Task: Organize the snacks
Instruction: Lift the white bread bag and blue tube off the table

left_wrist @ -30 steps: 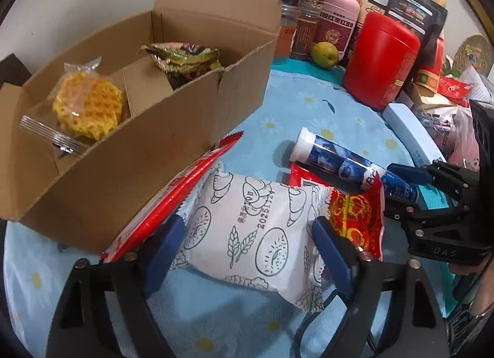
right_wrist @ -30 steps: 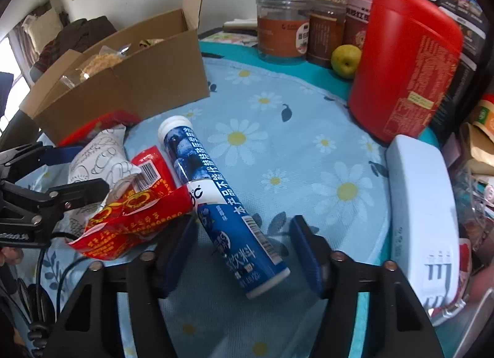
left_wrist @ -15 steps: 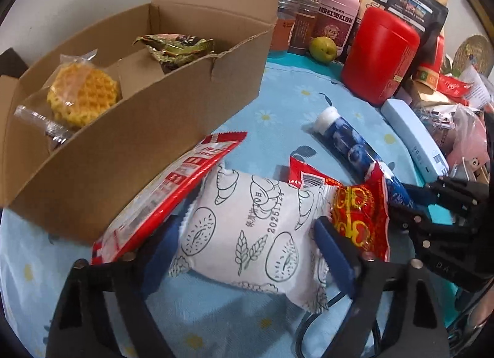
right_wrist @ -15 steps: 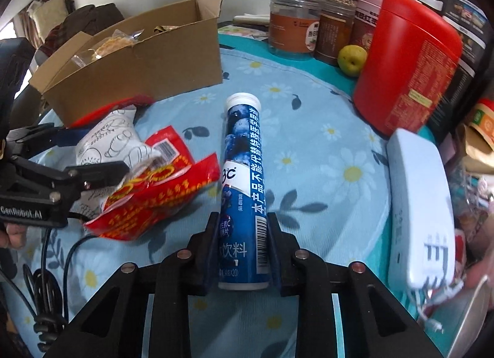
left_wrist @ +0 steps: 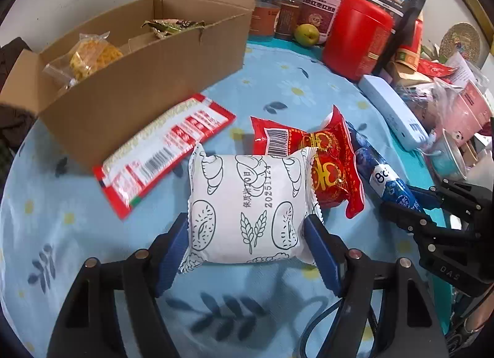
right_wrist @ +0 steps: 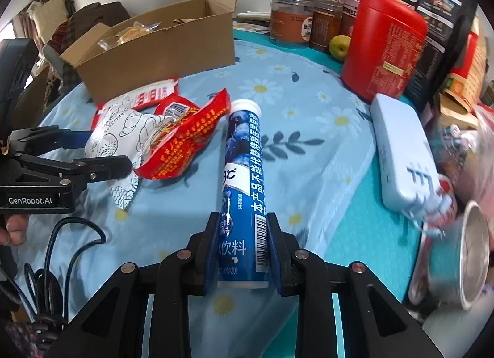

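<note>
Two snacks lie in the cardboard box (left_wrist: 148, 80). My right tool (right_wrist: 242, 253) grips the blue tube (right_wrist: 244, 172); my left tool (left_wrist: 247, 250), closing, presses the white packet (left_wrist: 247, 203). Two red packets remain beside the box.

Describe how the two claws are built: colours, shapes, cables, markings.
Both claws are black angular frames with silver rivets and two blue ribbed pads. The left claw has a black cable running beneath it; seen from the right wrist, its side reads "GenRobot.AI" in white. The right claw looks the same, with narrow blue pads; from the left wrist its body shows raised letters, seemingly "DAS".
</note>
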A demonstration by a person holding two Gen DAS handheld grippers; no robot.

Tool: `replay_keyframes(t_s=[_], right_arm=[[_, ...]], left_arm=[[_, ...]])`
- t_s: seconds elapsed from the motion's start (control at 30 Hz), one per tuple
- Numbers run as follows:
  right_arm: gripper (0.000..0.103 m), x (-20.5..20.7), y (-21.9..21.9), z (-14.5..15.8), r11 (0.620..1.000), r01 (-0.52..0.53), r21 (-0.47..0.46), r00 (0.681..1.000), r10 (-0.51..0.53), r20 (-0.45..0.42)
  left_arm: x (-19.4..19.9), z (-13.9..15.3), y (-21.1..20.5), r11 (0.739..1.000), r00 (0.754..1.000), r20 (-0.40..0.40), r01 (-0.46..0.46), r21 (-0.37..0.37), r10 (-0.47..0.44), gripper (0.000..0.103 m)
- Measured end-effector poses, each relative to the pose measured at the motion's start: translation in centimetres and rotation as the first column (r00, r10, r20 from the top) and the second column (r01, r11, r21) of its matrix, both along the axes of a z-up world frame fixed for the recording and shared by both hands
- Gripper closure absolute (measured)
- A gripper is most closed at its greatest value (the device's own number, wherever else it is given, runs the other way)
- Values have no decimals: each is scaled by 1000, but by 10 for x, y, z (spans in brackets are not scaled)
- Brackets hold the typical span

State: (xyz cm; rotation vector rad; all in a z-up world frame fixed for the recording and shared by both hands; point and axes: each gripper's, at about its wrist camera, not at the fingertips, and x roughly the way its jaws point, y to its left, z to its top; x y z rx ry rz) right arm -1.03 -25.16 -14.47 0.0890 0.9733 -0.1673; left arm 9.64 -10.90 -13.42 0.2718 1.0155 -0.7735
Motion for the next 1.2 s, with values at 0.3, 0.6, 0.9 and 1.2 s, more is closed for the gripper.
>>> replay_keyframes(t_s=[0.3,0.6,0.9,1.2], right_arm=[[75,-24,11,4,1000,1,21,1000,-1,3],[74,-26,8,2,999,9,45,1000,-9,5],[54,-18,10,4,998,-22,57,1000,22,8],[52,-9,1,4,998,-20,53,1000,20,5]], left_arm=[[-10,-2,5,999,999,-19,-47,-13,46,22],[1,-13,-4,996,995,-50,-89,10,89,1],[-1,9,-2,993,994,-69,-84,-79,79,1],[13,-13,-11,984,977,-119,-178,1,176,1]])
